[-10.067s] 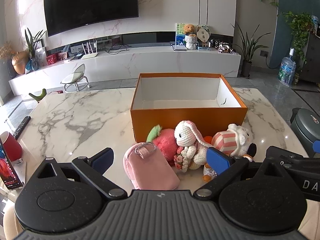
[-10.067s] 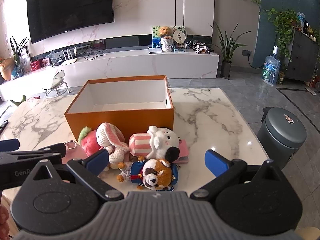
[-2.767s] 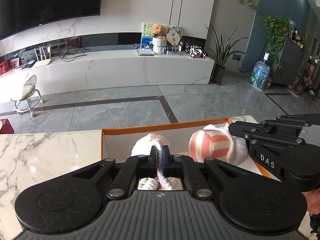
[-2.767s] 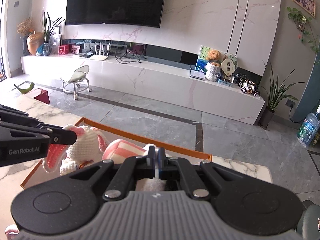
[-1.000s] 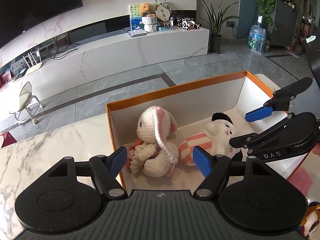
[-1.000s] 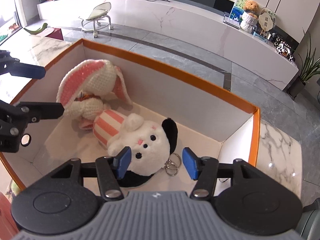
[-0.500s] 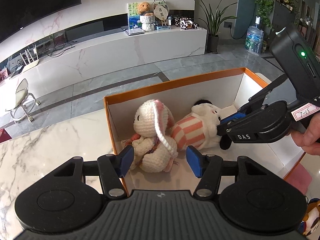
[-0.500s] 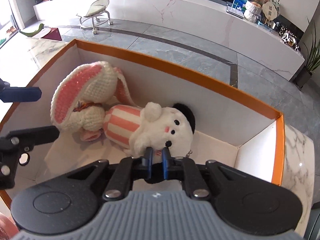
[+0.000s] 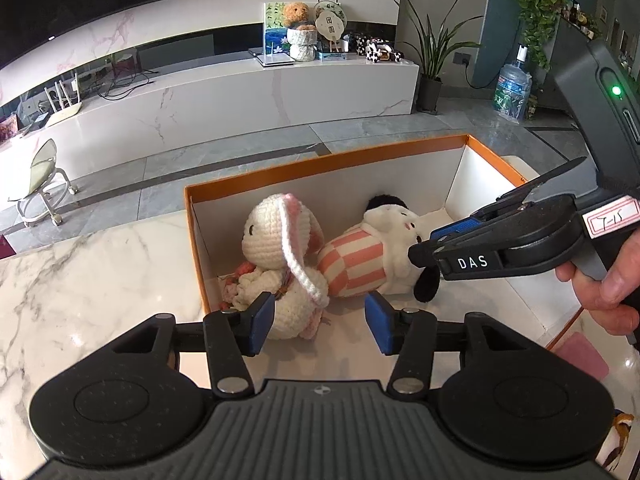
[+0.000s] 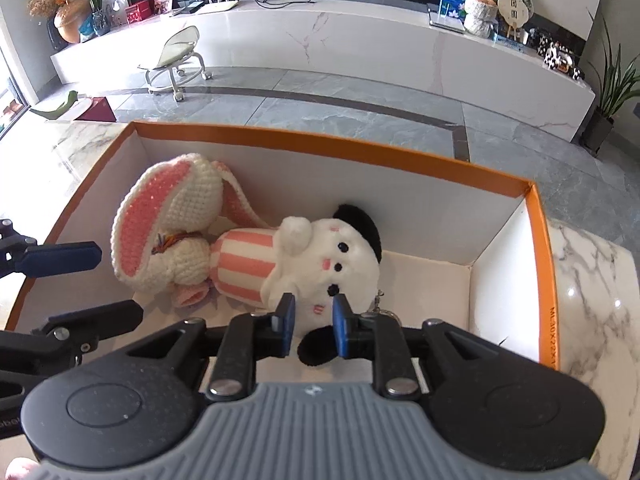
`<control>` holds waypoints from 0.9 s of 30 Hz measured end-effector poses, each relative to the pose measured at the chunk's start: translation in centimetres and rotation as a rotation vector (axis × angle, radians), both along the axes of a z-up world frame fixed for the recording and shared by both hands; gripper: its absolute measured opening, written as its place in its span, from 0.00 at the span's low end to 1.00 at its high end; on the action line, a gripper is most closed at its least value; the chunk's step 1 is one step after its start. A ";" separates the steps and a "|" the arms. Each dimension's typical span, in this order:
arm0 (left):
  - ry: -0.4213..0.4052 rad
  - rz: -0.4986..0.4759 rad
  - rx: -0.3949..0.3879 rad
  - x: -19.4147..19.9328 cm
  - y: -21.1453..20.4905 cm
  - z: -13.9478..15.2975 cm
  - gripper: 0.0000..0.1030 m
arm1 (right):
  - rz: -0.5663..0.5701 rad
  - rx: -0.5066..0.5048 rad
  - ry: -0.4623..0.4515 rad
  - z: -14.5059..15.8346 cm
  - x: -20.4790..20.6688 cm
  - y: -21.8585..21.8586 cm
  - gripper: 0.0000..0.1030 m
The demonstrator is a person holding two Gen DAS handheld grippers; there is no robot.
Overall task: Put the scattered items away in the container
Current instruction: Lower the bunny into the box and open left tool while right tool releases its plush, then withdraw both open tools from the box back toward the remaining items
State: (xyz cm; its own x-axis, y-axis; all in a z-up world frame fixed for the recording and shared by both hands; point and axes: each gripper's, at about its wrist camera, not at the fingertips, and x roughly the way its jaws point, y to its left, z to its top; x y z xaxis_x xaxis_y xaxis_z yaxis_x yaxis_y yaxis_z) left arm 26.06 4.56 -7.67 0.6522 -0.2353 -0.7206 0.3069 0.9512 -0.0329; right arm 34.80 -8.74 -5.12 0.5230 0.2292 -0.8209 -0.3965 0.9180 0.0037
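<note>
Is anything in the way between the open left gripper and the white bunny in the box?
Nothing visible is. The left hand-held gripper hangs open right over the crochet bunny in the orange box. The striped plush lies beside the bunny, touching it, not in front.

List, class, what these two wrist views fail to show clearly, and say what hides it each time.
- Items left outside the orange box: left wrist view shows only a pink corner and a scrap of a toy, cut off by the left gripper body and frame edge.
- Striped plush: in the right wrist view, the right gripper covers its lower face.
- Small print on the box rim: too small.
</note>
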 end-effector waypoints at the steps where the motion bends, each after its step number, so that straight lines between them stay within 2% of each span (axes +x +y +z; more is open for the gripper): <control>1: -0.006 0.001 -0.001 -0.3 -0.2 0.3 0.61 | 0.004 0.001 -0.010 0.4 -0.4 0.1 0.27; 5: -0.034 0.005 -0.004 -1.9 -1.0 1.4 0.62 | 0.017 0.007 -0.048 2.2 -2.4 0.0 0.28; 9: -0.071 0.007 -0.012 -4.1 -1.3 2.8 0.64 | 0.038 -0.017 -0.124 4.4 -5.3 -0.1 0.28; 13: -0.115 0.020 0.007 -6.4 -1.7 4.5 0.69 | 0.053 -0.031 -0.192 6.6 -8.2 -0.6 0.28; 21: -0.195 0.025 0.023 -11.3 -3.0 7.5 0.76 | 0.038 -0.008 -0.292 10.5 -14.8 -2.3 0.34; 27: -0.245 0.012 0.050 -14.6 -4.2 9.3 0.76 | -0.005 0.032 -0.336 12.6 -19.2 -3.8 0.34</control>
